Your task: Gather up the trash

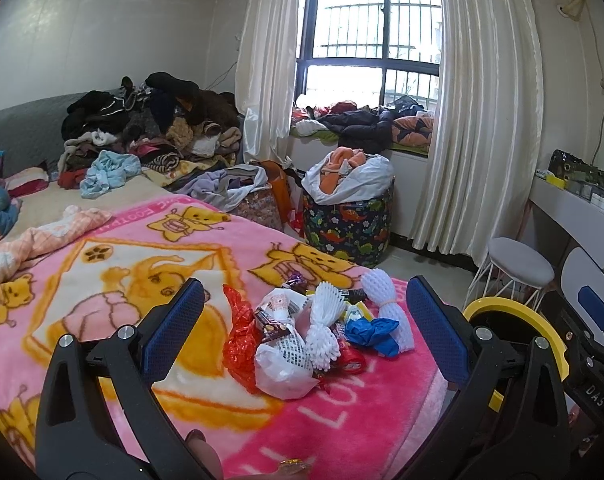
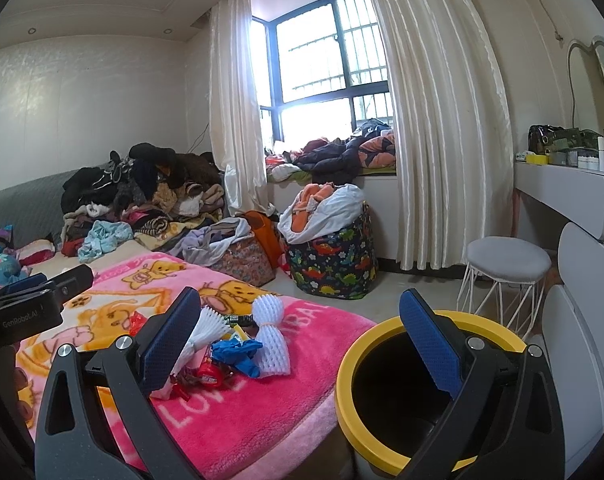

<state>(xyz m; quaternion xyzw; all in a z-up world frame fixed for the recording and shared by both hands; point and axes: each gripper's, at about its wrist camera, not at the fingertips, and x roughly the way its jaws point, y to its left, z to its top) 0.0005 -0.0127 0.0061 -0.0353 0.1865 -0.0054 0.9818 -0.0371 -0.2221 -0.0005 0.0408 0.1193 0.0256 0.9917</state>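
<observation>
Two hand-held claws hang over the corner of a bed draped in a pink cartoon blanket [image 1: 114, 280], where a small heap of trash lies waiting. The left claw [image 1: 305, 320] is spread wide with nothing between its blue pads, framing the heap from above: a red crinkled wrapper [image 1: 240, 340], a white plastic bag [image 1: 282, 364] with a brown snack wrapper on top of it, two white foam fruit nets [image 1: 321, 336], a blue crumpled glove-like piece [image 1: 371, 330] and a red candy packet at the near edge. The right claw [image 2: 302, 344] is likewise released and empty, one pad over the edge of the heap, the other over the mouth of a yellow-rimmed bin [image 2: 365, 352] that stands on the floor just beside the bed's corner. The bin's dark inside shows no contents that can be made out. All the trash remains on the blanket, near the bin but apart from it. Behind, a pile of clothes [image 1: 150, 128] covers the far end of the bed, a dinosaur-print hamper [image 1: 347, 224] stands near the curtained window, and a white stool [image 2: 505, 272] sits by the dressing worktop [image 2: 561, 184].
</observation>
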